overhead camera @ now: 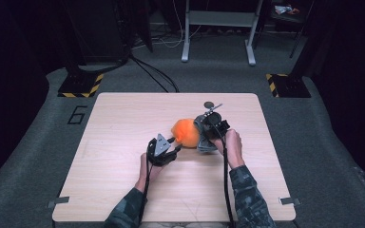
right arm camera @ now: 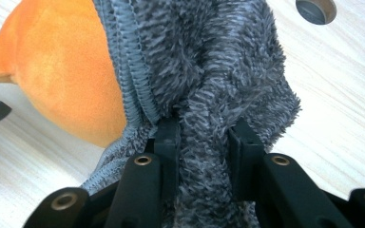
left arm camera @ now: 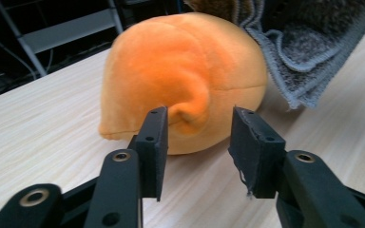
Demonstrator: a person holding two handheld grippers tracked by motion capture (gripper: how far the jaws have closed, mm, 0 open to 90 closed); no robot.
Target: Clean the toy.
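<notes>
Black jaws of my left gripper [left arm camera: 197, 142] stood apart around the orange plush's [left arm camera: 185, 76] nub, gripping nothing; my right gripper [right arm camera: 202, 142] pinched the grey towel [right arm camera: 209, 66] draped against it on the desk [overhead camera: 123, 123]; lifting slowly should uncover it cleanly.

Orange plush toy [left arm camera: 180, 80], grey fuzzy cloth [right arm camera: 209, 71], black tongs, pale wood-grain table [overhead camera: 123, 118], perhaps camouflage sleeves [overhead camera: 249, 199].
</notes>
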